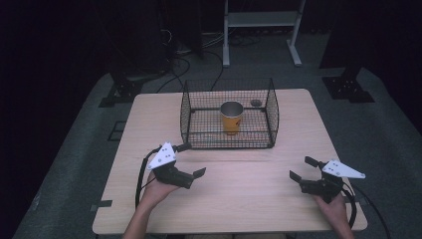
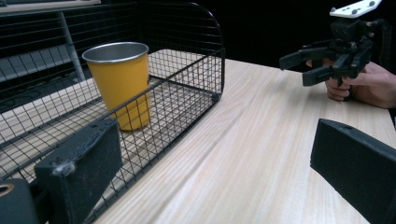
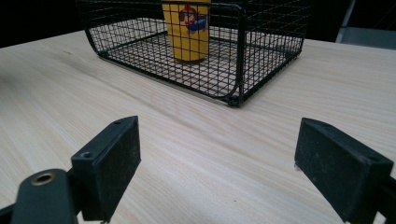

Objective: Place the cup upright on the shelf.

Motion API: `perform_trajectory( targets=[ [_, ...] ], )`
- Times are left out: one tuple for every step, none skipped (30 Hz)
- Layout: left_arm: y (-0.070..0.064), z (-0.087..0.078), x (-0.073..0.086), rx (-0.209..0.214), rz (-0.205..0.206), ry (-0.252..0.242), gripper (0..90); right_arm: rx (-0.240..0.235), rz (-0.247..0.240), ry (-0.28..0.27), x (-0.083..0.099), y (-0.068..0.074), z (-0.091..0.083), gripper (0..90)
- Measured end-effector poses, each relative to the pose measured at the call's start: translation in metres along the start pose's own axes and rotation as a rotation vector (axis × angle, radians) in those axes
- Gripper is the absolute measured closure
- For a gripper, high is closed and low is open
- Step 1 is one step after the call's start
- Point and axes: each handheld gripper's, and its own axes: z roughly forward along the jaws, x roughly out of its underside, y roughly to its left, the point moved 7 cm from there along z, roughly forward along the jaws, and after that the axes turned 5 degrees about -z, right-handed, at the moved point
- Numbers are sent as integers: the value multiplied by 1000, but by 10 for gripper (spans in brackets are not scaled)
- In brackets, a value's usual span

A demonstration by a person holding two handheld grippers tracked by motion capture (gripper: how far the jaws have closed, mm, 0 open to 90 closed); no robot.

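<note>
A yellow cup (image 1: 232, 117) with a metal rim stands upright inside a black wire basket (image 1: 185, 114) at the far middle of the wooden table (image 1: 249, 199). My left gripper (image 1: 195, 159) hovers open near the basket's front left corner, nothing between its jaws. My right gripper (image 1: 300, 168) is open too, over the table's right front, well clear of the basket. The left gripper view looks past its own gripper (image 2: 215, 172) at the cup (image 2: 120, 84), the basket (image 2: 219, 56) and the right gripper (image 2: 295, 69). The right gripper (image 3: 215, 158) faces the cup (image 3: 189, 30) and basket (image 3: 240, 51).
A small dark round object (image 1: 256, 103) lies on the table just behind the basket. A white metal stand (image 1: 261, 30) and cables are on the floor beyond the table. Bare wood stretches between the two grippers.
</note>
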Motion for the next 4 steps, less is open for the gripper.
perform_trajectory(
  targets=[
    [-1,-2,2,-6,4,-2,16,0,1,0,0,0,0,133],
    [-3,-4,4,-12,1,-7,16,-1,0,0,0,0,0,133],
    [-5,-6,6,-18,-3,-15,16,-2,0,-1,0,0,0,133],
    [-6,-7,9,-25,-10,-32,16,-2,0,-2,0,0,0,133]
  ],
)
